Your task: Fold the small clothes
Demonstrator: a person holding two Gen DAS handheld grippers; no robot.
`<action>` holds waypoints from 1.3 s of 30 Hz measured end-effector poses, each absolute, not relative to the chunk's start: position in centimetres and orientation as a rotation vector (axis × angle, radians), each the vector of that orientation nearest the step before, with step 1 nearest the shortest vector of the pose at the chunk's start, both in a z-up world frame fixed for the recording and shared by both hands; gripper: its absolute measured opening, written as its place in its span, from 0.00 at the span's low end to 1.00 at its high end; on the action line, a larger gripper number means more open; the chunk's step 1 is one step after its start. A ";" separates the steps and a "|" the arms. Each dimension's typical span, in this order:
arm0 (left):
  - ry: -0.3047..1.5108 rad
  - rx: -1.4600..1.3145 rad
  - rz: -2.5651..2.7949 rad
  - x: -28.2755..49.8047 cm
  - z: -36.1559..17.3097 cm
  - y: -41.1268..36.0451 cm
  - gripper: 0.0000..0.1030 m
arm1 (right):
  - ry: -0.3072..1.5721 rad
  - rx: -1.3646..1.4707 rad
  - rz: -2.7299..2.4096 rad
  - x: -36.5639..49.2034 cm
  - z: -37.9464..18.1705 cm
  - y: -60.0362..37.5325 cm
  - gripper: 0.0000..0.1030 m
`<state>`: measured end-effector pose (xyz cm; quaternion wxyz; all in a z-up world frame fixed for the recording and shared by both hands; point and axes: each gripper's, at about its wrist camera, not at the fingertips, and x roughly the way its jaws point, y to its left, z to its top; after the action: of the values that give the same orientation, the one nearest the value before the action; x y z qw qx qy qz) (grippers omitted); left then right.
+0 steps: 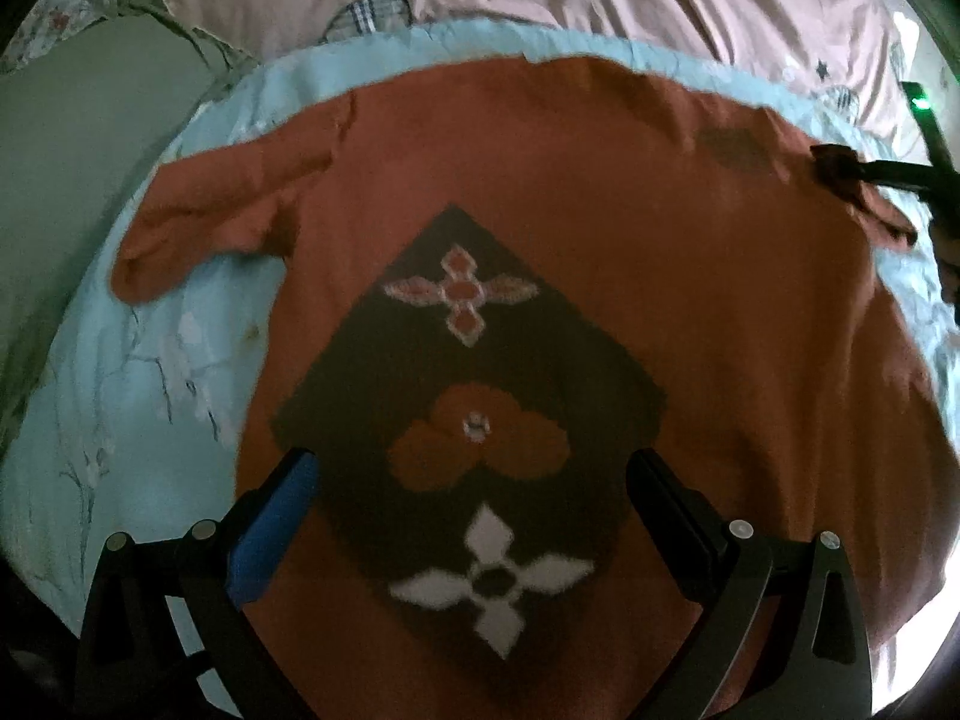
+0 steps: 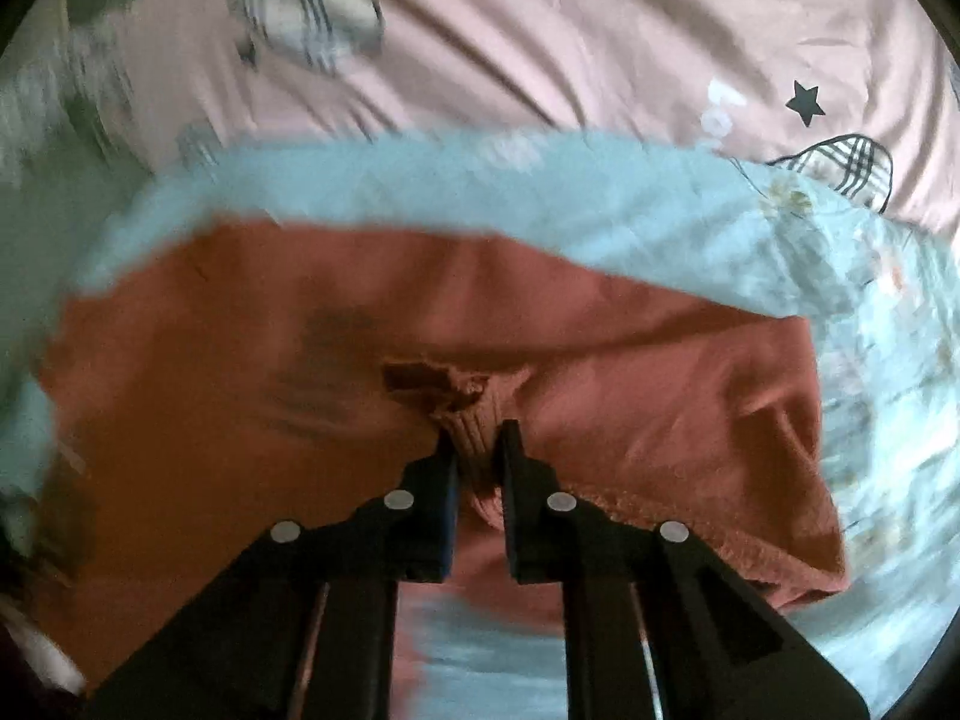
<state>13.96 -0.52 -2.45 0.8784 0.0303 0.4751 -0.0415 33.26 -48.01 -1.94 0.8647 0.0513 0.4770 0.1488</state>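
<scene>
Rust sweater (image 1: 600,228) lies on light-blue sheet (image 1: 150,396).

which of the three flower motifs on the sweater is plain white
The four-petal flower nearest the left gripper, lowest in the dark diamond on the rust-orange sweater; the others contain orange.

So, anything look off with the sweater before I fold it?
One thing: the sweater is bunched where the right tongs pinch its ribbed edge, with a dark gap in the knit there; blur hides whether it is a tear. The left tongs are open above the pattern.
</scene>
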 end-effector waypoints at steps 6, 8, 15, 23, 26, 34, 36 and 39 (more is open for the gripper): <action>0.947 -0.019 -0.083 14.1 -1.1 0.8 0.99 | 0.933 0.445 0.483 32.5 0.8 -40.9 0.13; 0.941 -0.041 -0.090 13.9 -1.0 1.1 0.99 | 0.931 0.518 0.551 32.5 0.6 -37.1 0.13; 0.917 -0.101 -0.115 13.0 -0.7 2.9 0.99 | 0.999 0.659 0.709 33.5 -1.9 -25.0 0.13; 0.913 -0.166 -0.100 13.8 -1.2 5.2 0.99 | 1.106 0.633 0.774 33.8 -5.6 -16.8 0.22; 0.918 -0.213 -0.123 14.8 -1.5 5.8 0.99 | 1.127 0.652 0.786 33.5 -6.0 -17.4 0.33; 0.932 -0.320 -0.200 21.8 -2.2 5.3 0.99 | 0.995 0.696 0.687 29.4 -2.5 -26.1 0.38; 0.959 -0.352 -0.223 24.7 -2.9 4.7 0.99 | 0.974 0.714 0.633 27.9 -2.3 -29.1 0.39; 0.995 -0.393 -0.219 28.1 -3.9 4.0 0.99 | 0.939 0.751 0.554 26.0 -2.1 -33.0 0.40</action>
<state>28.09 4.01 -3.94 0.8545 -0.1870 0.4733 -0.1041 26.00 -32.98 -2.12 0.7889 0.3485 0.4359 0.2572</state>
